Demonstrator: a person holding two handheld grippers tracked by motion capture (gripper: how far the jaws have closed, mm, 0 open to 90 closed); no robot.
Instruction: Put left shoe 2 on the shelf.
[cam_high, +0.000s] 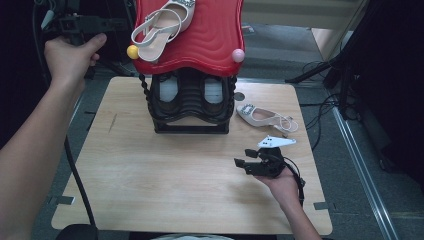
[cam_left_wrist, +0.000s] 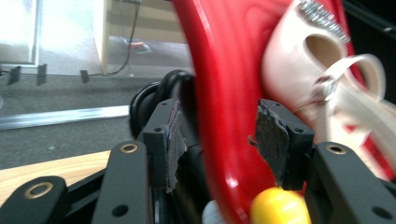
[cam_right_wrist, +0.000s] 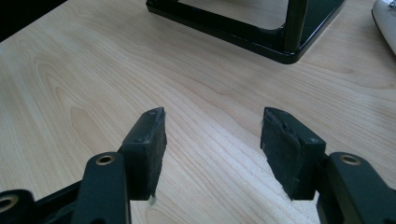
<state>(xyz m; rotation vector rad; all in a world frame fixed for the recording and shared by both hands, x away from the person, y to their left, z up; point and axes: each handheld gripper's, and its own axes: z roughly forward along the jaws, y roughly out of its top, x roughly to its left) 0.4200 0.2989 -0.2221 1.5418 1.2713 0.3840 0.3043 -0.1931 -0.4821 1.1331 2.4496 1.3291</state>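
Observation:
A white slingback shoe (cam_high: 162, 25) with a jewelled buckle lies on the red wavy top shelf (cam_high: 205, 40) of a black shoe rack (cam_high: 190, 107). Its mate (cam_high: 265, 118) lies on the table to the right of the rack. My left gripper (cam_high: 107, 22) is raised at the far left, level with the red shelf. In the left gripper view its jaws (cam_left_wrist: 217, 126) stand open, with the red shelf (cam_left_wrist: 224, 93) farther off between them and the shoe (cam_left_wrist: 299, 60) to the right. My right gripper (cam_high: 245, 159) rests low over the table at front right, open (cam_right_wrist: 212, 135) and holding nothing.
A yellow ball (cam_high: 132, 52) and a pink ball (cam_high: 238, 55) cap the red shelf's front corners. The wooden table (cam_high: 150, 170) has bare room in front of the rack. Cables and dark stands crowd the floor at the right (cam_high: 325, 100). The rack's base (cam_right_wrist: 280, 28) lies ahead of the right gripper.

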